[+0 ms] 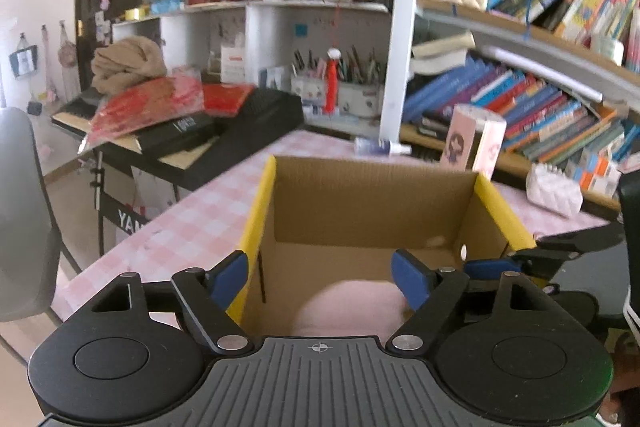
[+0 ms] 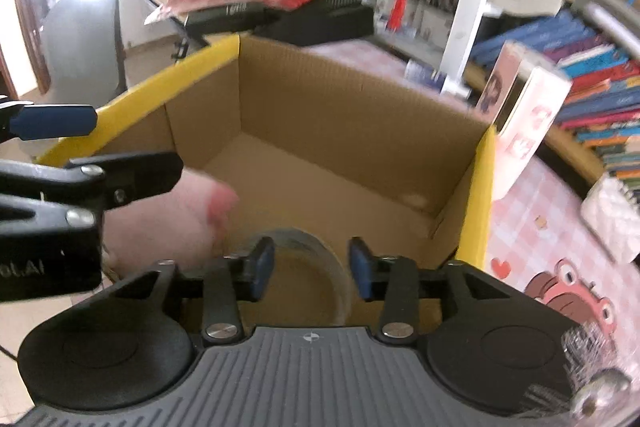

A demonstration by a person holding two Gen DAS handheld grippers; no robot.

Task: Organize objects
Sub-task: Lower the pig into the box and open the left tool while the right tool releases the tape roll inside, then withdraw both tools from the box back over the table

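Cardboard box on the checked surface holds a pink soft thing and a clear tape roll lying flat, hole upward — both claws, left and right, gape apart above them.

Pink-checked table: open cardboard box, spray bottle, pink carton, white quilted pouch.

Brown box with yellow flaps; pink soft thing inside; desk cloth pink-and-white check; blue pads on black jaws.
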